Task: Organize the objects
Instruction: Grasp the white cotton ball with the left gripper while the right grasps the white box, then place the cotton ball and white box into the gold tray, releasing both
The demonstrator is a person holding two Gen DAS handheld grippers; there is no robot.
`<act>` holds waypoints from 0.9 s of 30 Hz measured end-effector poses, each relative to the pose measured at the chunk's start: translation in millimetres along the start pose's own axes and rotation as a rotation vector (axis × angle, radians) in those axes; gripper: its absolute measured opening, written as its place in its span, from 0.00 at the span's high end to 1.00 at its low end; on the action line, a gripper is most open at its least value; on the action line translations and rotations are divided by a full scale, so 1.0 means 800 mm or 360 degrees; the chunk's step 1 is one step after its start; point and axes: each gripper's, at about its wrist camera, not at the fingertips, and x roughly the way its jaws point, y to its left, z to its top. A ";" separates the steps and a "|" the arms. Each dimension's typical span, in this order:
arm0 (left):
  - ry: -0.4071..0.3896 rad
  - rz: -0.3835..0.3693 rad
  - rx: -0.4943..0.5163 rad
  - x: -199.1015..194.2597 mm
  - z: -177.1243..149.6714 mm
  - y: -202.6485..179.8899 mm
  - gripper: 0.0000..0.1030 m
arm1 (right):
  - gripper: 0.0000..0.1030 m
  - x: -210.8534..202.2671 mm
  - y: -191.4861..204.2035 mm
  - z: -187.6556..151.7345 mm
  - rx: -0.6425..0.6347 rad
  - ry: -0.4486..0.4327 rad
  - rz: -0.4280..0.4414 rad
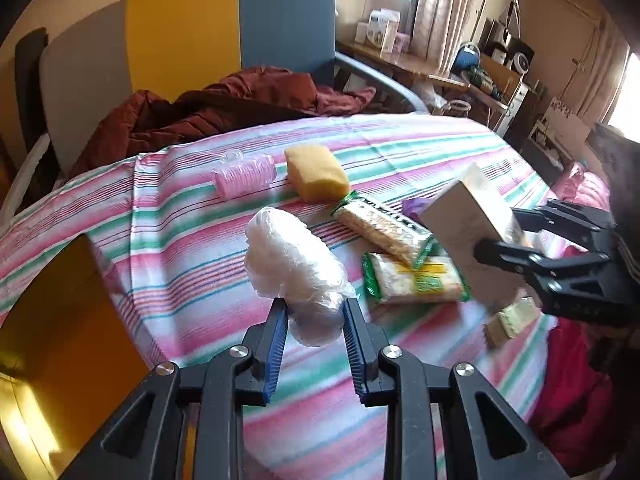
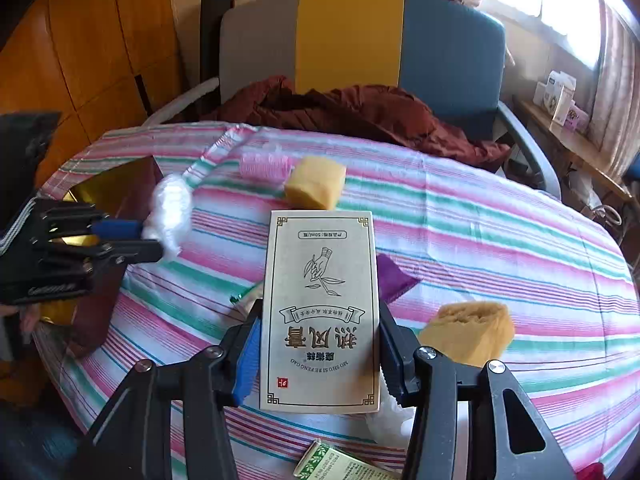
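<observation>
Left gripper point(image 1: 315, 322) clamped on plastic bundle point(image 1: 294, 270), right gripper point(image 2: 318, 354) clamping box point(image 2: 320, 312), both above striped tablecloth point(image 2: 480, 220)

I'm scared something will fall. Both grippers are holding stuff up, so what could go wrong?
1. The left gripper pinches only the end of the plastic bag bundle, so the soft bundle might slip out.
2. The right gripper holds the box in the air above the cracker packs; if it drops, it could land on them.
</observation>
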 end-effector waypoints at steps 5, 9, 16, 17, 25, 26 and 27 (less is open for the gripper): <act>-0.0096 0.0004 -0.0077 -0.052 -0.026 0.012 0.73 | 0.50 -0.021 0.024 0.012 -0.0004 -0.0077 0.0062; -0.0168 0.0057 -0.0196 -0.094 -0.050 0.041 0.73 | 0.50 -0.028 0.058 0.018 -0.0038 -0.0102 0.0121; -0.0279 0.0219 -0.0458 -0.158 -0.101 0.116 0.73 | 0.50 -0.032 0.134 0.029 -0.0103 -0.0138 0.0254; -0.0290 0.0241 -0.0497 -0.165 -0.109 0.127 0.73 | 0.50 -0.032 0.143 0.030 -0.0110 -0.0144 0.0274; -0.0321 0.0407 -0.0732 -0.194 -0.171 0.200 0.73 | 0.50 -0.026 0.243 0.044 -0.0262 -0.0145 0.0428; -0.0316 0.0416 -0.0755 -0.196 -0.177 0.208 0.73 | 0.50 -0.023 0.254 0.045 -0.0280 -0.0138 0.0437; -0.0317 0.0428 -0.0783 -0.198 -0.185 0.217 0.73 | 0.50 -0.019 0.268 0.046 -0.0299 -0.0130 0.0441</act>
